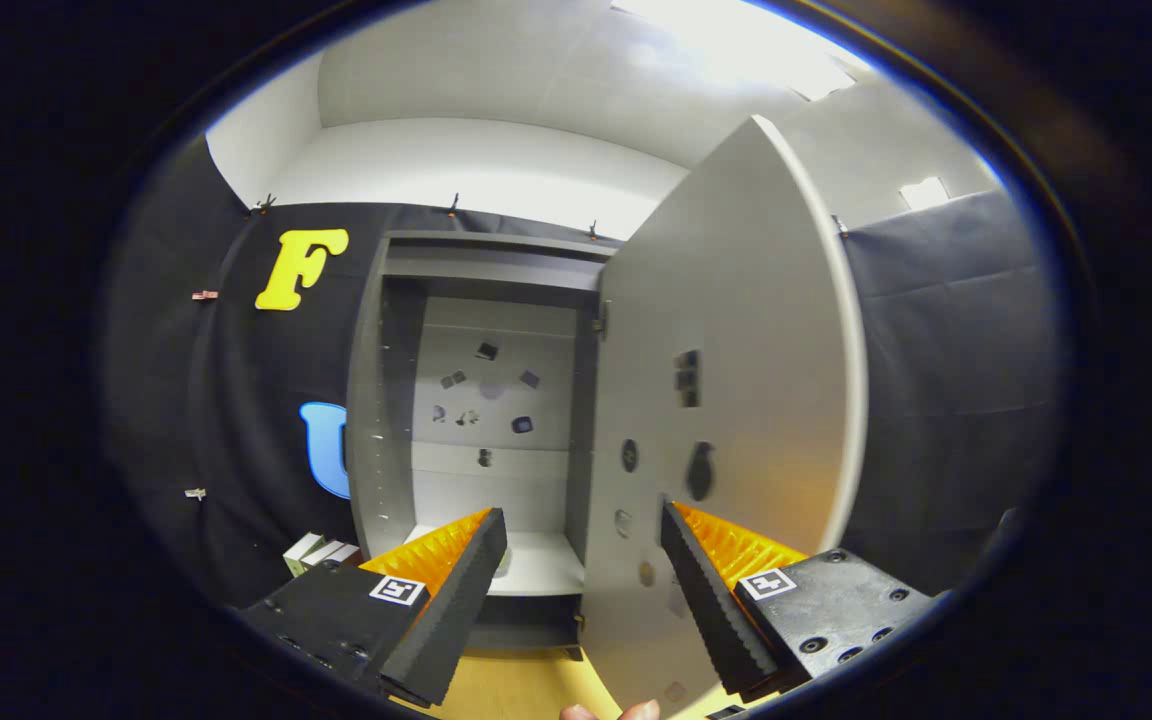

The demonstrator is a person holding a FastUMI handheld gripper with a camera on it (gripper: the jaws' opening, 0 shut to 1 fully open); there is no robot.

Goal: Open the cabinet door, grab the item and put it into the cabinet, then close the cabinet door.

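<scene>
The hand-held gripper (pixel 583 590) stands wide open with nothing between its two fingers, which point toward the tall grey cabinet (pixel 481 400). Just ahead, reaching between the fingers, the flat grey cabinet door (pixel 726 380) is swung out toward the near side on hinges at the cabinet's right, its lower part nearest the right finger. The door stands upright, long axis vertical, its free edge pointing near and right. Beyond the fingers the white bottom shelf (pixel 536 565) lies bare, with small dark stickers on the back panel. At the cabinet's left foot, near the left finger, sit small white boxes (pixel 316 552), likely the item to fetch, though too small to tell which way they lie. With the door open, the grab seems next: swing left and down, keep the fingers spread, approach the box squarely and close on its narrow sides. Fingertips (pixel 611 712) of a person show at the near edge
</scene>
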